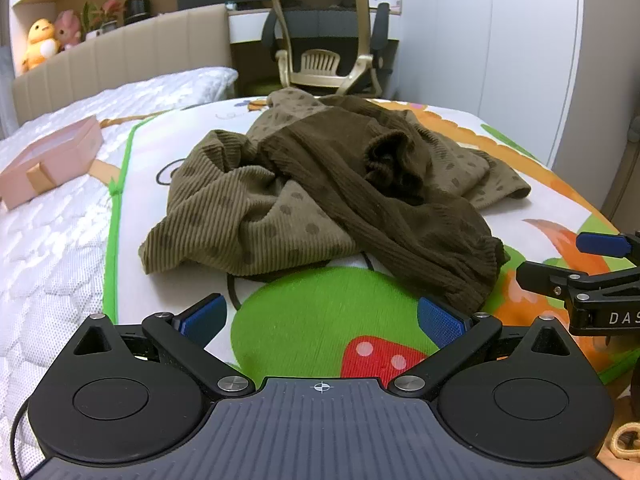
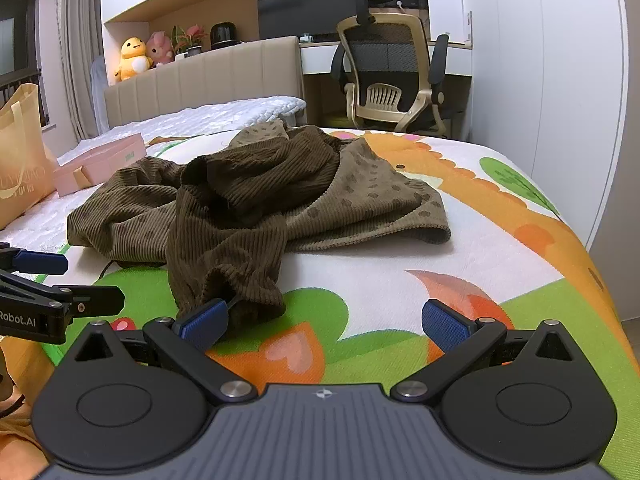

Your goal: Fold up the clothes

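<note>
A crumpled brown ribbed garment (image 1: 320,188) with dotted lighter panels lies in a heap on a colourful cartoon mat (image 1: 312,320) on the bed; it also shows in the right wrist view (image 2: 248,208). My left gripper (image 1: 322,320) is open and empty, just short of the heap's near edge. My right gripper (image 2: 324,324) is open and empty; its left blue pad (image 2: 204,320) sits beside the dark sleeve cuff (image 2: 248,304). Each gripper shows at the edge of the other's view.
A pink box (image 1: 48,160) lies on the white mattress (image 1: 52,272) to the left. A yellow bag (image 2: 20,160) stands at far left. An office chair (image 2: 392,76) and desk stand beyond the bed. A white wardrobe wall (image 2: 560,80) runs along the right.
</note>
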Tool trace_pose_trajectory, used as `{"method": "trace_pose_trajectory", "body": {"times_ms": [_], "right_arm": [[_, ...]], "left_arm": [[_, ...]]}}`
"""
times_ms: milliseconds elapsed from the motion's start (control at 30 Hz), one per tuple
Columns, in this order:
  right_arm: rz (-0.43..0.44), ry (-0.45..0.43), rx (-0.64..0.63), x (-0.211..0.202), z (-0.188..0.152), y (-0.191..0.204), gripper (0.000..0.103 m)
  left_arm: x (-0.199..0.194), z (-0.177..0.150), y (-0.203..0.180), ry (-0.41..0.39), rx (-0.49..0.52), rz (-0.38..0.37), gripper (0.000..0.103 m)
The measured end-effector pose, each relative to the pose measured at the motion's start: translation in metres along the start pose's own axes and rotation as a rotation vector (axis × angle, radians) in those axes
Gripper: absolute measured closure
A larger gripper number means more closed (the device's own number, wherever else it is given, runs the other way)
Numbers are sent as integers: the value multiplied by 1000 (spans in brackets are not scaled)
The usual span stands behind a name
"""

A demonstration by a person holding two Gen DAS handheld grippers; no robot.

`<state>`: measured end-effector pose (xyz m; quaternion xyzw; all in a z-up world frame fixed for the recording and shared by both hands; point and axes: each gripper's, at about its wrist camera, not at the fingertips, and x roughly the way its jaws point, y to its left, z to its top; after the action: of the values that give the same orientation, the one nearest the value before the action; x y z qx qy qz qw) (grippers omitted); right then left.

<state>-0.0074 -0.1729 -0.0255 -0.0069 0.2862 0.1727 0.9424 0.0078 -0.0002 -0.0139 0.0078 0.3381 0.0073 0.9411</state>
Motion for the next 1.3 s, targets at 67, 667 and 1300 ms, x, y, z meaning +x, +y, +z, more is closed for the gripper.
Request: {"method": "trace_pose_trajectory", "body": {"times_ms": [67,667,1300], "right_arm": [[0,0,0,0,0,0,0],[-1,5,1,1,-1,0,0],[2,14,2,2,-2,-1,0]], "left_arm": [[0,0,0,1,-1,0,0],[1,0,0,5,-2,-1,0],[1,1,3,4,-16,-9,0]]}}
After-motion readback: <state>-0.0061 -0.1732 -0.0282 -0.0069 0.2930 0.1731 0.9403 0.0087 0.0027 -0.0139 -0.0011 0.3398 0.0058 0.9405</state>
